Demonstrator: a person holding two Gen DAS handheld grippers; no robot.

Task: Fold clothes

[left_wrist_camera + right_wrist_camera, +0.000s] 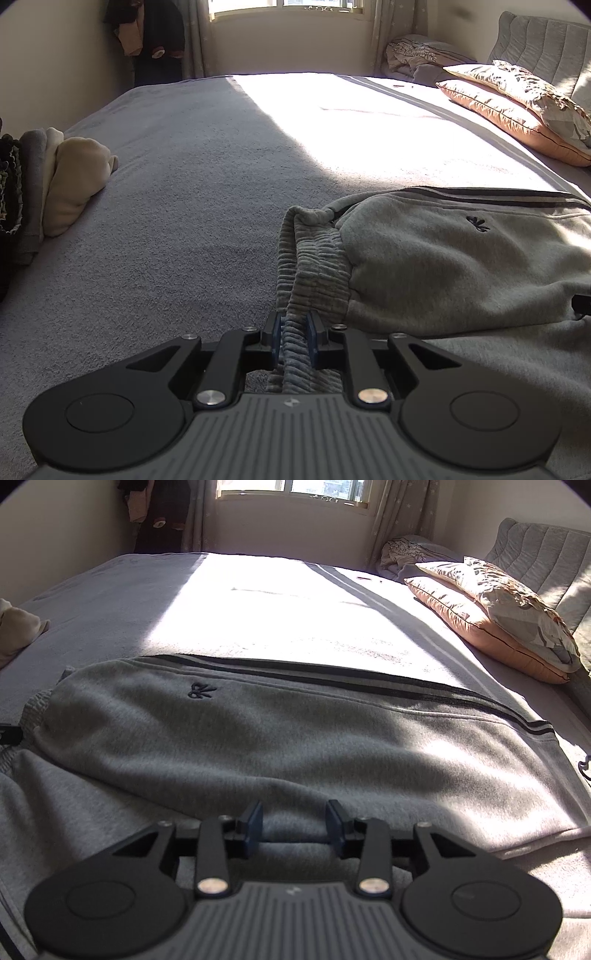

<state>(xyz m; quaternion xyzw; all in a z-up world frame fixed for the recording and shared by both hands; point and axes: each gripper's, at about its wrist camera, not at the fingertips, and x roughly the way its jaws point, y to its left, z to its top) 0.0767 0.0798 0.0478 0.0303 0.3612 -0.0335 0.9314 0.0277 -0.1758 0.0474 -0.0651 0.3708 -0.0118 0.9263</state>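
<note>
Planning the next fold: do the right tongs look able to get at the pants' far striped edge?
Probably yes: the right tongs are open, holding nothing, and only flat grey pants lie between them and the striped edge.

trousers (pixel 280 731) lie on bed (pixel 177 177), pillows (pixel 517 107) behind.

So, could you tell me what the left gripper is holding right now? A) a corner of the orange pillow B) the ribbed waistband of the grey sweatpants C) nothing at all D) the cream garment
B: the left gripper is clamped on the ribbed waistband of the grey sweatpants.
</note>
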